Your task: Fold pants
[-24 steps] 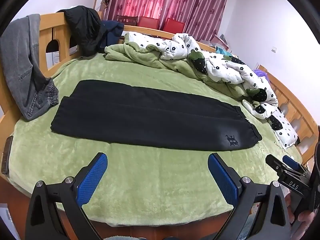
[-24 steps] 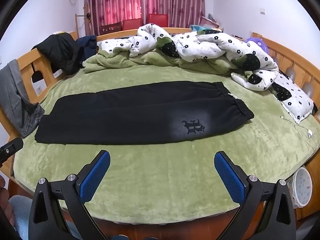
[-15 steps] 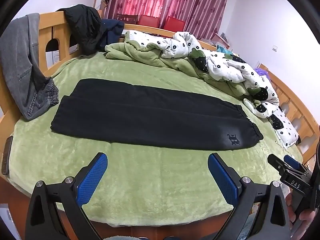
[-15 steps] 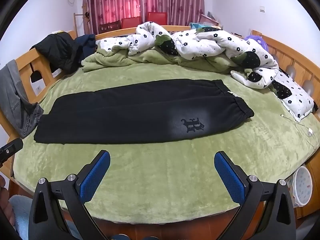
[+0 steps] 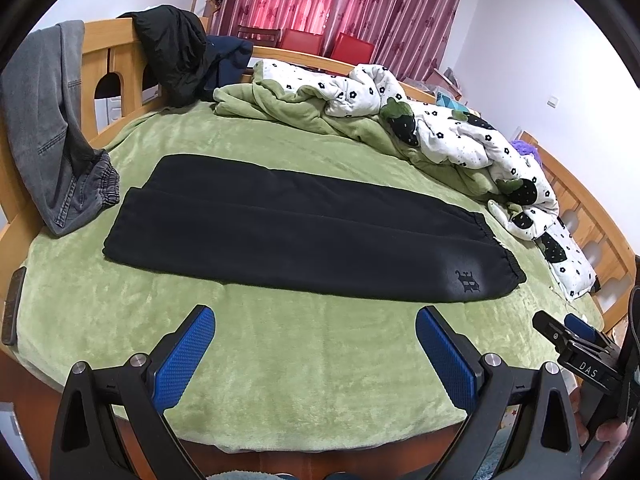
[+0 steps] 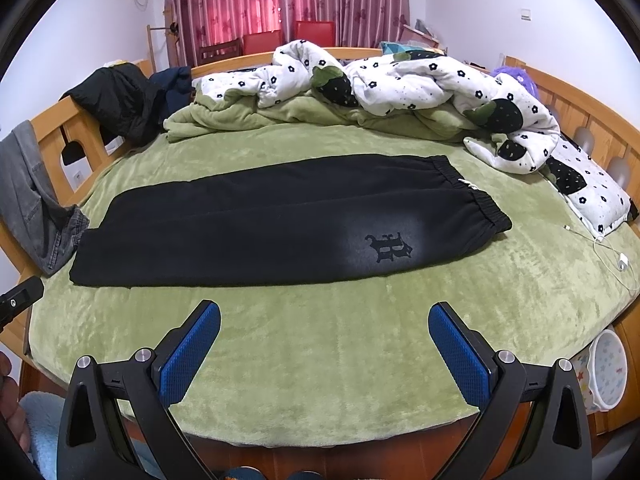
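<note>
Black pants (image 5: 304, 236) lie flat on the green bed cover (image 5: 304, 360), long axis left-right, waistband right, leg ends left, well ahead of both tools. Left gripper (image 5: 316, 350) and right gripper (image 6: 324, 348) both gape wide, empty, hovering at the near bed edge; left nearer the leg ends, right nearer the waistband.

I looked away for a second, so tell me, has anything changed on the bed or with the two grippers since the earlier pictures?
Almost nothing. Both views have drifted slightly, no more. Nothing was taken hold of or let go. The black pants lie flat on the green blanket as before, the left gripper and right gripper stay wide open and empty short of them, and the quilt and grey jeans are unmoved.
</note>
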The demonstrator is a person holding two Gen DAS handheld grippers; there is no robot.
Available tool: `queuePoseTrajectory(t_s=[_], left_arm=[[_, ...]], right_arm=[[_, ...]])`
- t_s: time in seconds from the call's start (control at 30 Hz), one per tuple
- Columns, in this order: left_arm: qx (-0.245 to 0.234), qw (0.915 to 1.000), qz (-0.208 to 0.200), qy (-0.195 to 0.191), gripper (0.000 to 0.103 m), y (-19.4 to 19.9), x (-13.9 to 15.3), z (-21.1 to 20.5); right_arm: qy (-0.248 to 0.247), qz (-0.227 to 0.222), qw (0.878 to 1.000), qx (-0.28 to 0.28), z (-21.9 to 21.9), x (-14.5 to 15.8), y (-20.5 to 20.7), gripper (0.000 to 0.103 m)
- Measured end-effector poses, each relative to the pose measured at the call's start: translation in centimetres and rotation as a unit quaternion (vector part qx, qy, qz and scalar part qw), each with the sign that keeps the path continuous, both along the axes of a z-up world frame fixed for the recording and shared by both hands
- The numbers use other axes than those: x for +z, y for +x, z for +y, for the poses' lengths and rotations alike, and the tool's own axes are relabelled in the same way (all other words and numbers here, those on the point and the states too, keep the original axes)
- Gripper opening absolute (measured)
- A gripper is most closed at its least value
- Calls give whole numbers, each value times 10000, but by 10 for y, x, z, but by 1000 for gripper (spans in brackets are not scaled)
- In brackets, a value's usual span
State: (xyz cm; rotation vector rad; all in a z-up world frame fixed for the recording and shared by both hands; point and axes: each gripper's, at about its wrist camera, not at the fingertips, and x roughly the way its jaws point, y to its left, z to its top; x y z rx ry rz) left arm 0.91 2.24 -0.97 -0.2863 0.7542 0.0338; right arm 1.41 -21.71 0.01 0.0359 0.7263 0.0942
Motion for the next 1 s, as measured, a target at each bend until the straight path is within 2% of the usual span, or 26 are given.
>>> queuePoseTrajectory(t_s=[0.1, 0.3, 0.43, 0.47, 0.6, 0.73, 1.0], left_arm=[[-8, 10000, 30, -26, 101, 1, -1, 2], [-28, 10000, 62, -22, 101, 5, -1, -2], [-23, 9999, 112, -82, 101, 8, -2, -1], [-19, 9999, 119, -101, 101, 9, -2, -1], [-41, 9998, 134, -153, 101, 10, -3, 0], [-62, 9997, 152, -153, 101, 11, -5, -1], [-101, 9994, 266, -216, 101, 21, -11, -5]], right_arm=[[-81, 14, 10000, -1, 3, 2, -3, 102], [-434, 362, 9984, 14, 9, 0, 2, 102], [-239, 365, 9990, -18, 9, 0, 3, 102], [-65, 472, 9989, -23, 7, -1, 4, 102], [-20, 602, 9982, -48, 8, -2, 7, 102], [78, 526, 9985, 160, 12, 0, 5, 102], [137, 285, 9994, 141, 13, 4, 8, 102]])
